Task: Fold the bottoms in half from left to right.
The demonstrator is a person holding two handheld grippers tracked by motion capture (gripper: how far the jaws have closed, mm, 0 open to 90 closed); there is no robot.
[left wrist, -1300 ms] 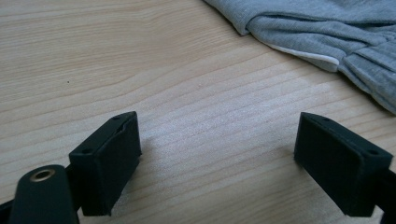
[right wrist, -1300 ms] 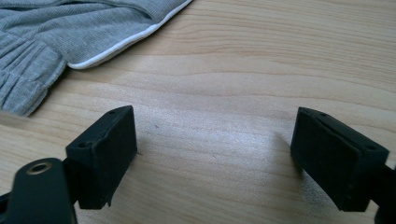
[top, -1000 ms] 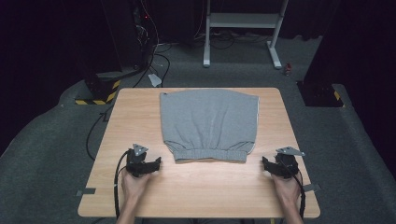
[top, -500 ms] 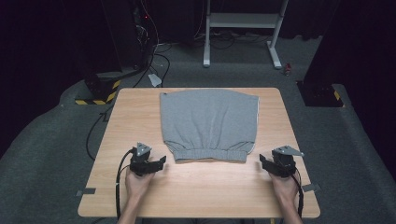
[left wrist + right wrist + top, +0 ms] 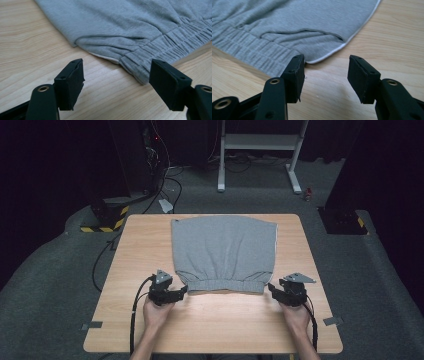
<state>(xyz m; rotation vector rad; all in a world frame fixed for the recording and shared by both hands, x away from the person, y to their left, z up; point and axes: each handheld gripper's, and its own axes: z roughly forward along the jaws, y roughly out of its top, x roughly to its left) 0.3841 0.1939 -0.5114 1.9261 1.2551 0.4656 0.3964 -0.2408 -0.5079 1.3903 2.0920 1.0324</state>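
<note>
Grey shorts (image 5: pixel 223 251) lay flat on the middle of the wooden table (image 5: pixel 125 270), elastic waistband (image 5: pixel 222 285) toward the person, leg hems toward the far edge. The left gripper (image 5: pixel 181 291) sat at the waistband's left corner and the right gripper (image 5: pixel 272 288) at its right corner, each held in a hand (image 5: pixel 156 312) entering from the near edge. Compared with the frame one second before, both grippers had drawn inward toward the garment; the shorts themselves had not shifted.

The left gripper view showed its jaws spread wide, the waistband corner (image 5: pixel 136 72) lying between them but untouched, and a sliver of white lining (image 5: pixel 105 57) under the folded cloth. The right gripper view showed its jaws likewise spread, one jaw just at the waistband's end, with white piping (image 5: pixel 359 30) along the side seam and a pocket opening (image 5: pixel 312 32), details too small to tell from above. The high view alone gave the dark floor (image 5: pixel 50 270), a white stand (image 5: pixel 260 142) and cables (image 5: pixel 167 175) beyond the table.
</note>
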